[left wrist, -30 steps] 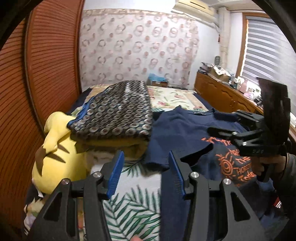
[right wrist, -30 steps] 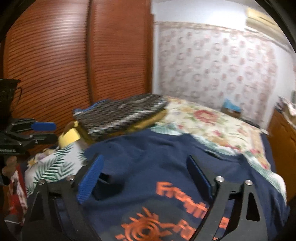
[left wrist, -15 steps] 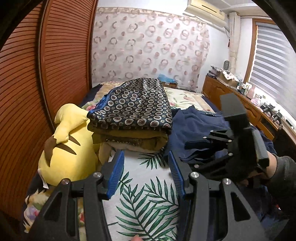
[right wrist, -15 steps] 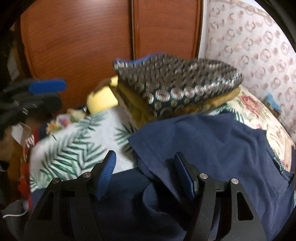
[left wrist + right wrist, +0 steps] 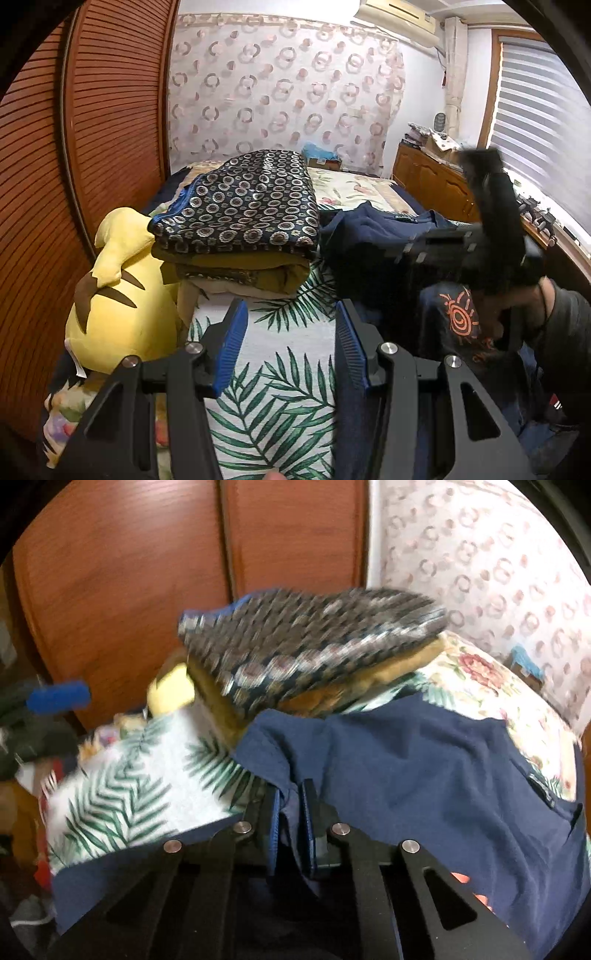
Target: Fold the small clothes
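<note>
While the left gripper [image 5: 288,343] hangs with its jaws apart and nothing between them over the palm-leaf sheet [image 5: 273,398], the right gripper [image 5: 291,812] has just been closing and now pinches a fold at the edge of the navy T-shirt [image 5: 424,760]. That shirt lies spread on the bed, its orange print [image 5: 460,319] showing, just beside a stack of folded clothes [image 5: 243,221] topped by a dark circle-patterned piece. A yellow plush toy [image 5: 118,295] sits against the stack by the wooden wardrobe doors [image 5: 92,147].
</note>
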The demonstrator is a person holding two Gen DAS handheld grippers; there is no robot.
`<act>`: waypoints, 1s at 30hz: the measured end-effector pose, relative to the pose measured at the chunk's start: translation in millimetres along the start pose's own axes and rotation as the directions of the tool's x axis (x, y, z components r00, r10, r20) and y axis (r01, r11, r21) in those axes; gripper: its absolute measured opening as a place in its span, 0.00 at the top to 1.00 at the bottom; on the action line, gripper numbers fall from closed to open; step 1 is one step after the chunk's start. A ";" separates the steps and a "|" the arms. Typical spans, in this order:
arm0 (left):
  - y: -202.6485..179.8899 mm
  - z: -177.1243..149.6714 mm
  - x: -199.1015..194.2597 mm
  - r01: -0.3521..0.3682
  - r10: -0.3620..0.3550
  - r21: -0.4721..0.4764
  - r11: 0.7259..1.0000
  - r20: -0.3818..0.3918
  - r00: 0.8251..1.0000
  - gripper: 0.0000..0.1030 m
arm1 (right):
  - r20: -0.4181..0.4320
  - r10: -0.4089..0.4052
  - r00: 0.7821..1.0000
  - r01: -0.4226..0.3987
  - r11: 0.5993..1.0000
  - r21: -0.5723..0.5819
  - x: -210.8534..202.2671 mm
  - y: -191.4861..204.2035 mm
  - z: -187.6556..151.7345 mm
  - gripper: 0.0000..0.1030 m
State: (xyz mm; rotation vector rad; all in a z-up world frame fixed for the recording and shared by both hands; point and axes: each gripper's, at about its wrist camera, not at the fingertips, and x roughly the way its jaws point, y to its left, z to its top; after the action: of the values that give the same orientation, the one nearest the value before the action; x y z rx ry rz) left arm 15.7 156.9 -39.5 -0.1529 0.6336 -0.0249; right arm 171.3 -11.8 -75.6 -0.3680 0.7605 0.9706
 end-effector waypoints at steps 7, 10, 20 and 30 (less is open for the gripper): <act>-13.4 -0.7 3.7 0.023 -0.023 0.017 1.000 -0.011 1.000 0.53 | 0.094 -0.103 0.990 0.088 0.984 0.154 -44.0 -54.7 3.5 0.92; -20.0 -1.7 6.9 0.032 -0.031 0.026 0.999 -0.021 0.999 0.53 | 0.078 -0.189 0.979 0.167 0.959 0.229 -54.9 -76.0 0.3 0.82; -33.8 -5.6 20.9 0.041 -0.039 0.040 0.998 -0.061 0.997 0.53 | 0.075 -0.252 0.965 0.234 0.953 0.192 -80.1 -75.1 -22.9 0.68; -38.8 -13.1 26.8 0.049 -0.045 0.042 0.998 -0.086 0.995 0.53 | 0.034 -0.049 0.998 0.044 0.987 0.152 -61.1 -31.5 -50.4 0.68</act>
State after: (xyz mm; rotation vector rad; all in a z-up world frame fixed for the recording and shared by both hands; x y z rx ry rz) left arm 30.4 114.9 -59.8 -0.1247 0.7141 -0.0909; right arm 156.5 -95.4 -67.6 -0.2339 0.7824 0.8680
